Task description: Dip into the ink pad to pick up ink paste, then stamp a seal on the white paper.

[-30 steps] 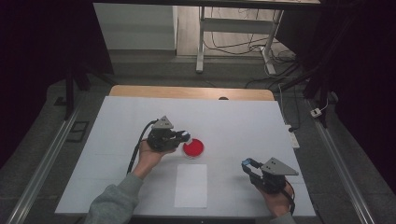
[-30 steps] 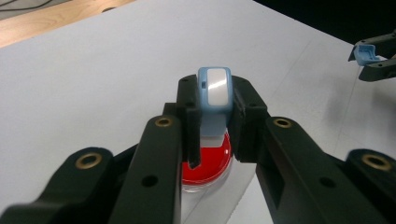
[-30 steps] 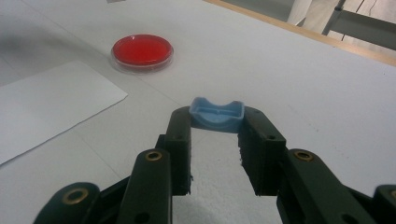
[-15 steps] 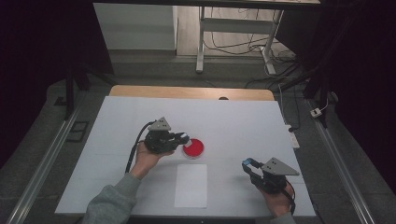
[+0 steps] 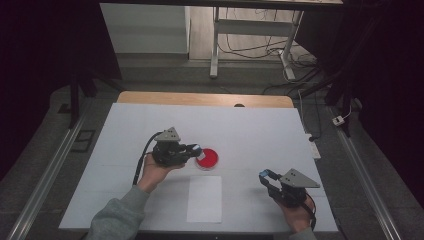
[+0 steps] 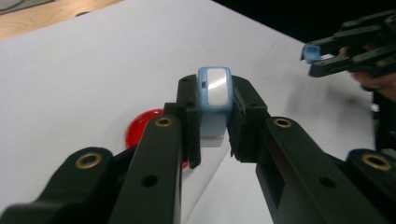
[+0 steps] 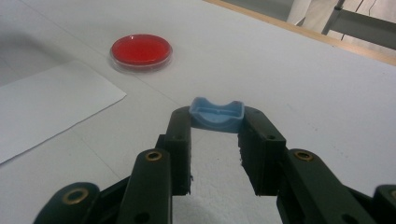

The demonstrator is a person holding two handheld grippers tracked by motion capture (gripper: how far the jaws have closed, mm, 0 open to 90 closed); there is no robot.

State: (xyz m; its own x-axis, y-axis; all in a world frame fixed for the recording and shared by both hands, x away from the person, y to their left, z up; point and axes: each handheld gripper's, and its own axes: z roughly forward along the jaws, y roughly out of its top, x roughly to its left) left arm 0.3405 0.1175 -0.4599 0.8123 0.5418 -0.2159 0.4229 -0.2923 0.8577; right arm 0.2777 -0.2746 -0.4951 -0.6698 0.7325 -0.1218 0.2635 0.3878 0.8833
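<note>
Blue-white piece (image 6: 214,100) clamped in left claw (image 6: 214,126).

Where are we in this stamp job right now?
Done: cap is off, clamped in the right gripper. In hand: left gripper grips the blue stamp, held at the near edge of the red pad. Left, probably: ink it, mark the paper, recap. The paper looks blank.

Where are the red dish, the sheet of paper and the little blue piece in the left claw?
red dish (image 7: 141,49), right gripper view, middle of its red face
sheet of paper (image 5: 205,198), high view, its centre
blue piece (image 6: 214,91), left gripper view, its shiny front
</note>
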